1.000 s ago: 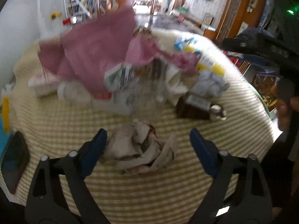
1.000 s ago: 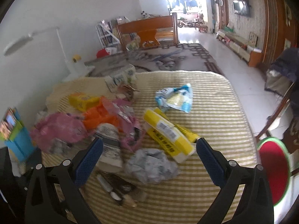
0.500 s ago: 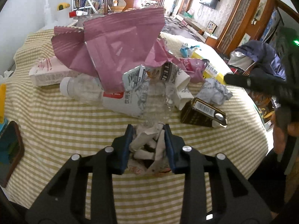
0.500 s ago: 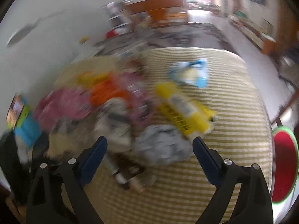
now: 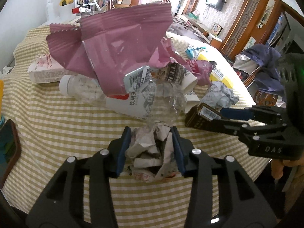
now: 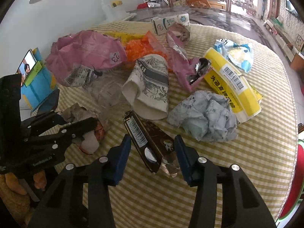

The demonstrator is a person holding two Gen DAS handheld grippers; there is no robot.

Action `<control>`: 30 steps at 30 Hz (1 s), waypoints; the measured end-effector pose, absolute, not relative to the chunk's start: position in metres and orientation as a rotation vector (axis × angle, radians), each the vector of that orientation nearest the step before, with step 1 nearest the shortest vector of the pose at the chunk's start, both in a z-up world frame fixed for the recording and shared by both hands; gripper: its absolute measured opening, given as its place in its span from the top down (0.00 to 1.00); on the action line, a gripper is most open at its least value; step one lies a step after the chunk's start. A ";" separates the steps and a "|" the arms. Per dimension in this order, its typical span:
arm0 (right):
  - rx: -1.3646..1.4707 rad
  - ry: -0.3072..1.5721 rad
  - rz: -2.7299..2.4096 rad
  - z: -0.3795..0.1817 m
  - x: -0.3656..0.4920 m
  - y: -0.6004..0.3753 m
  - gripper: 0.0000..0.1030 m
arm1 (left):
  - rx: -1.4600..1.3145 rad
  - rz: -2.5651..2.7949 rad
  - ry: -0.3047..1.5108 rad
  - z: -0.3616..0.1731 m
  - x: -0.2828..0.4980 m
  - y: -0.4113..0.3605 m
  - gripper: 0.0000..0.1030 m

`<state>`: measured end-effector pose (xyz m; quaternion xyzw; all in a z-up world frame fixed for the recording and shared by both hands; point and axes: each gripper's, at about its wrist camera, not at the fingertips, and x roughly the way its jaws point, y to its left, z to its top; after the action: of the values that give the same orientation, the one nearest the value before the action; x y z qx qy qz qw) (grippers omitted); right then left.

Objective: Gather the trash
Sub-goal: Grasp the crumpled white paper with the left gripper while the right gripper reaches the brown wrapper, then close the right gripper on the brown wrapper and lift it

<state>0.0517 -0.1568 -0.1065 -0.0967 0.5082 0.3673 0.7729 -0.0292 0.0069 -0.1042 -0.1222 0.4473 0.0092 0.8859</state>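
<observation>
A crumpled white paper wad (image 5: 148, 148) lies on the striped tablecloth (image 5: 57, 125). My left gripper (image 5: 152, 146) is shut on the wad, both blue pads against its sides, and its jaws are opening slightly. In the right wrist view, the same left gripper (image 6: 91, 125) comes in from the left over the wad (image 6: 79, 112). A flattened dark brown carton (image 6: 148, 136) with a barcode lies slantwise between the pads of my right gripper (image 6: 153, 152). Its jaws are closing, with a small gap on each side. The left wrist view shows the right gripper (image 5: 209, 114) at that carton (image 5: 197, 115).
Behind the grippers is a heap of trash: a large pink bag (image 5: 117, 43), a clear plastic bottle (image 5: 83, 91), a printed paper cup (image 6: 150, 87), a blue-grey paper ball (image 6: 205, 114) and a yellow packet (image 6: 231, 83). A phone on a blue stand (image 6: 36, 79) is at the left edge.
My left gripper went from wide open around the paper wad to shut on it. My right gripper dropped toward the dark carton and its jaws narrowed around it.
</observation>
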 end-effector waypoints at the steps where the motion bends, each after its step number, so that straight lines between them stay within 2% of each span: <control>1: -0.205 1.100 0.798 -0.104 0.049 -0.160 0.54 | -0.249 0.020 0.931 -0.104 -0.029 0.006 0.56; 4: -0.205 1.104 0.795 -0.103 0.048 -0.161 0.54 | -0.235 0.026 0.942 -0.107 -0.029 0.003 0.41; 6: -0.198 1.105 0.806 -0.101 0.046 -0.163 0.54 | -0.229 0.029 0.953 -0.110 -0.029 0.002 0.41; 7: -0.197 1.106 0.814 -0.101 0.046 -0.163 0.54 | -0.222 0.030 0.954 -0.109 -0.028 0.001 0.41; 8: -0.199 1.105 0.821 -0.101 0.046 -0.163 0.54 | -0.214 0.034 0.953 -0.109 -0.029 0.001 0.49; 11: -0.205 1.107 0.828 -0.101 0.043 -0.163 0.54 | -0.224 0.033 0.940 -0.105 -0.029 0.001 0.61; 14: -0.204 1.104 0.819 -0.101 0.044 -0.162 0.46 | -0.235 0.022 0.936 -0.104 -0.030 0.001 0.64; 19: -0.247 1.109 0.816 -0.107 0.041 -0.157 0.46 | -0.261 -0.001 0.931 -0.105 -0.029 0.001 0.64; 21: -0.276 1.107 0.799 -0.110 0.040 -0.154 0.52 | -0.291 -0.005 0.929 -0.105 -0.029 0.004 0.64; 22: -0.279 1.107 0.791 -0.111 0.041 -0.154 0.62 | -0.302 -0.010 0.928 -0.105 -0.029 0.005 0.64; 25: -0.193 1.102 0.828 -0.104 0.047 -0.162 0.79 | -0.309 -0.044 0.923 -0.105 -0.029 0.002 0.64; 30: 0.085 1.021 0.873 -0.071 0.066 -0.197 0.79 | -0.252 -0.116 0.885 -0.097 -0.032 -0.017 0.64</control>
<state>0.0663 -0.1973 -0.0713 0.0391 0.4727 0.4041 0.7821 -0.0323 -0.0165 -0.0973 -0.1216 0.4268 -0.0558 0.8944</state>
